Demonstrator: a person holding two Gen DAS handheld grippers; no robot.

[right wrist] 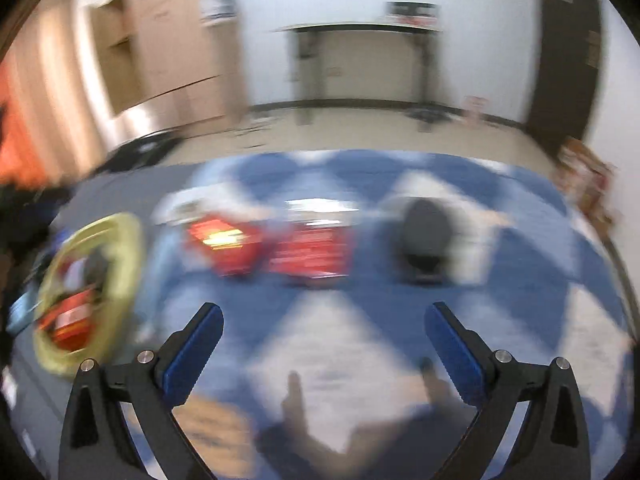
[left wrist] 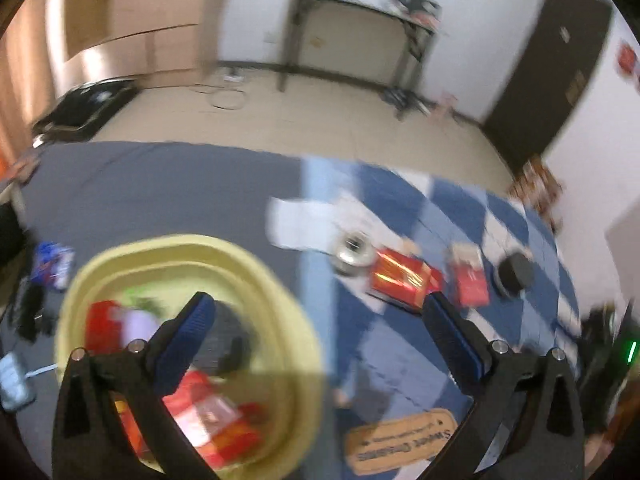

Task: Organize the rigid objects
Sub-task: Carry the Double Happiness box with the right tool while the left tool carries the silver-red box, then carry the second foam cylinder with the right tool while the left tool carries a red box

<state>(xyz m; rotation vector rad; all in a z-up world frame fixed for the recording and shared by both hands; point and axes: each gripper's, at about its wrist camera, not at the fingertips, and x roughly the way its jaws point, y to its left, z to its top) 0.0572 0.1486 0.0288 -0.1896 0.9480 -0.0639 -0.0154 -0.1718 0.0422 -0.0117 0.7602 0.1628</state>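
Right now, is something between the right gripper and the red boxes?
Nothing visible. The right gripper is open above bare checkered cloth, and the two red boxes lie straight ahead. The view is blurred, so small things may be missed.

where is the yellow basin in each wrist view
Left wrist: the yellow basin fills the lower left, partly behind the open left gripper.
Right wrist: it sits small at the left edge, left of the open right gripper.
Shared landmark: the shiny red box on the blue checkered cloth.
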